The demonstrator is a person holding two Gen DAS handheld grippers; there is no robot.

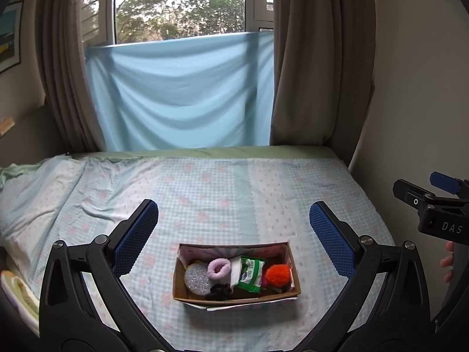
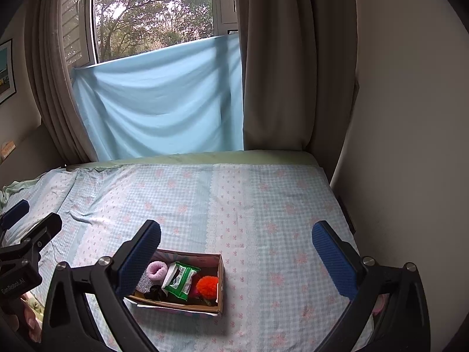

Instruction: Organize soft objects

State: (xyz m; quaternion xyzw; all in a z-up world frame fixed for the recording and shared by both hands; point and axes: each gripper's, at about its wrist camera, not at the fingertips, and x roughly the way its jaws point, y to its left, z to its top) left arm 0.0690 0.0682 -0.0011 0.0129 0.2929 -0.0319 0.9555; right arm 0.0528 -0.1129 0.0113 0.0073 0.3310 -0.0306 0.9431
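A cardboard box (image 1: 295, 289) sits on the bed. In it lie a pink scrunchie (image 1: 218, 267), a silver glitter disc (image 1: 197, 278), a green tissue pack (image 1: 250, 272), an orange pompom (image 1: 277, 274) and a black scrunchie (image 1: 219, 290). My left gripper (image 1: 234, 226) is open and empty, held above and in front of the box. My right gripper (image 2: 236, 245) is open and empty, above the box (image 2: 220, 290) and to its right; its left finger covers the box's left end. The pompom (image 2: 207, 285) and tissue pack (image 2: 178, 280) show there too.
The bed has a blue checked sheet (image 1: 205, 193) with pink flowers. A wall (image 2: 410, 146) runs along the bed's right side. Curtains (image 1: 307, 73) and a light blue cloth (image 1: 181, 96) hang at the window behind. Crumpled bedding (image 1: 17, 287) lies at the left edge.
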